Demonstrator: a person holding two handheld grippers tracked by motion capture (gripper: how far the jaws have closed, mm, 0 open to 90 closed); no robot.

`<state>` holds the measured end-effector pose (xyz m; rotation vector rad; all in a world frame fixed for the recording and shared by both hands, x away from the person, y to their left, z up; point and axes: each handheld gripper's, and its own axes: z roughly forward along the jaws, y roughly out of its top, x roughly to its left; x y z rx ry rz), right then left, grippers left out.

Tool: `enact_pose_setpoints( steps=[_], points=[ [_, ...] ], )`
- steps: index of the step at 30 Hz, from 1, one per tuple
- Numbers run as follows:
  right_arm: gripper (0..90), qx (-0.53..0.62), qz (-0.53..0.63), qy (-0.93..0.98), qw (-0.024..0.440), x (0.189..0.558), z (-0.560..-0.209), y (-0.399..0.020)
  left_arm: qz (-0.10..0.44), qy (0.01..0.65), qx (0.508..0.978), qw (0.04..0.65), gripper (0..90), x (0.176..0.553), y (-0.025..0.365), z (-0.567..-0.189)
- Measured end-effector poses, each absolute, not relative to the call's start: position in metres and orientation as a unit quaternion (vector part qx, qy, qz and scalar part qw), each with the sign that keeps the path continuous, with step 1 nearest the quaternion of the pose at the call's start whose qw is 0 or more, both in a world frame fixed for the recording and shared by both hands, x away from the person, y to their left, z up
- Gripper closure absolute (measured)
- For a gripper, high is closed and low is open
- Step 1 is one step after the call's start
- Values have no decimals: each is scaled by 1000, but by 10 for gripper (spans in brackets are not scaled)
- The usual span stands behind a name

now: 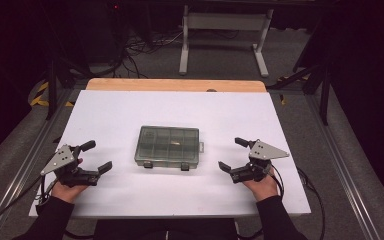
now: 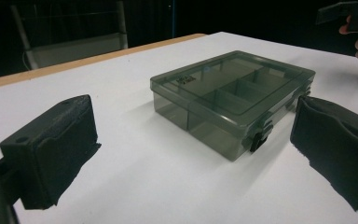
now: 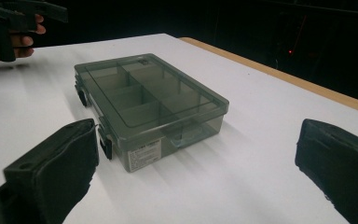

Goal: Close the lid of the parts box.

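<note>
A smoky clear plastic compartment box (image 1: 168, 146) lies shut in the middle of the white table (image 1: 180, 110), its two black latches facing the person. My left gripper (image 1: 97, 156) rests open to the box's left, with nothing between its jaws. To the right of the box, my right gripper (image 1: 231, 154) is open too and holds nothing. In the left gripper view the box (image 2: 233, 93) lies ahead of the wide-open left gripper (image 2: 191, 142). The right gripper view has the box (image 3: 149, 100) ahead and left of the right gripper (image 3: 198, 149).
A wooden strip (image 1: 175, 85) runs along the table's far edge. Beyond it on the floor stand a white metal frame (image 1: 225, 22) and loose cables (image 1: 140, 47). Metal rails (image 1: 340, 170) flank the table on both sides.
</note>
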<state>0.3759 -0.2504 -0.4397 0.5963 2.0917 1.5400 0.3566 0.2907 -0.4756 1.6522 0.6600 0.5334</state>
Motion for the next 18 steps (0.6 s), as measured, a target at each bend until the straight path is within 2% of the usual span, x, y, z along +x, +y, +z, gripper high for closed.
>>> enact_pose_setpoints(
  steps=[10,18],
  points=[
    [2,241,558,761,226,369,-465,-256,225,306,700,604,10,354,297,-490],
    [2,244,559,756,238,368,-467,-257,221,309,703,602,11,354,295,-489]
  ],
)
